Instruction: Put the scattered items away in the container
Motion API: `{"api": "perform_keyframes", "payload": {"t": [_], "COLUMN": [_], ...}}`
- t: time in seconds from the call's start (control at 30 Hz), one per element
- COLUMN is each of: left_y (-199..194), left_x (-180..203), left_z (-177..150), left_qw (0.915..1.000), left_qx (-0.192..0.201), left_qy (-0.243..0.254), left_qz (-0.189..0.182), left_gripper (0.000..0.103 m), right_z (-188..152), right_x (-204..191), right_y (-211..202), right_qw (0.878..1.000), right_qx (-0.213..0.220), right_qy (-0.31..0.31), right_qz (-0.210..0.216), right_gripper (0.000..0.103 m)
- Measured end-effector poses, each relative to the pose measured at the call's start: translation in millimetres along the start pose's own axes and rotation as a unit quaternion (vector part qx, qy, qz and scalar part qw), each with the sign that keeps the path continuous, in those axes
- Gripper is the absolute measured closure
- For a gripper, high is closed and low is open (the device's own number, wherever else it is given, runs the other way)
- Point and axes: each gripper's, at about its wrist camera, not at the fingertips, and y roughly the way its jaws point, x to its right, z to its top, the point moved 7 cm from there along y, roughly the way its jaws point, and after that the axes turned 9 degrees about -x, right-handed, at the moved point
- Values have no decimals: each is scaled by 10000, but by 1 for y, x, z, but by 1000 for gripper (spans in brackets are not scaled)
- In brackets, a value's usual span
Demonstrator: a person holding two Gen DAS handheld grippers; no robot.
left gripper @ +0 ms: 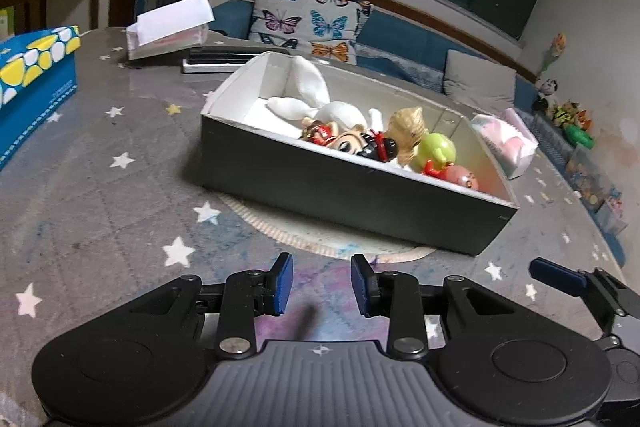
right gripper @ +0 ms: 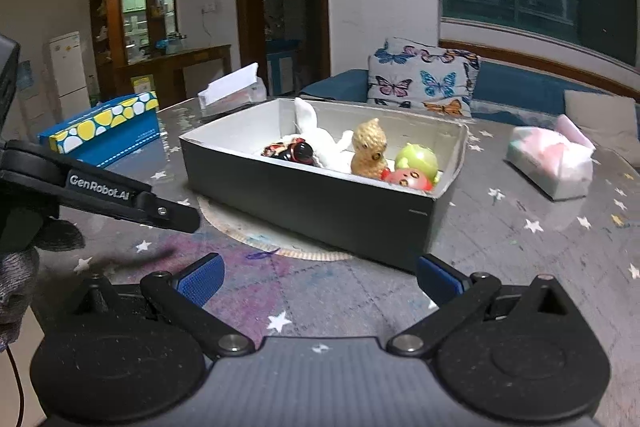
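Observation:
A dark grey box (left gripper: 352,195) with a white inside stands on the star-patterned table; it also shows in the right wrist view (right gripper: 320,203). Inside lie a white plush rabbit (left gripper: 320,103), a red and black figure (left gripper: 352,141), a tan crochet doll (right gripper: 369,147), a green toy (right gripper: 417,159) and a pink round toy (left gripper: 462,177). My left gripper (left gripper: 321,285) is open and empty, low over the table in front of the box. My right gripper (right gripper: 320,281) is open wide and empty, also in front of the box. The left gripper's finger (right gripper: 132,201) shows at the left of the right wrist view.
A blue and yellow patterned box (left gripper: 36,75) stands at the left. A white tissue box (left gripper: 168,33) and a dark flat case (left gripper: 224,59) lie behind the grey box. A soft pink tissue pack (right gripper: 554,163) lies to its right. A round mat (left gripper: 320,239) lies under the box.

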Motion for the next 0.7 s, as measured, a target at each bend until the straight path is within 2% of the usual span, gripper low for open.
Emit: {"api": "perform_keyframes", "payload": {"t": [0.3, 0.53, 0.7], "left_y": [0, 3, 7], "left_x": [-5, 0, 2], "left_z": [-8, -12, -15], "left_qw": [9994, 9968, 9963], "left_qx": [77, 92, 27], "left_qy": [37, 339, 416], "left_qz": [336, 716, 753], "left_gripper": [68, 69, 69], "right_z": [-11, -15, -17], "right_x": [-1, 0, -1], "right_y": [6, 11, 14], "right_qw": [9999, 9995, 9993], "right_qx": [-107, -195, -245], "right_qy": [123, 233, 263], "right_qz": [-7, -45, -46], "right_gripper": [0, 0, 0]}}
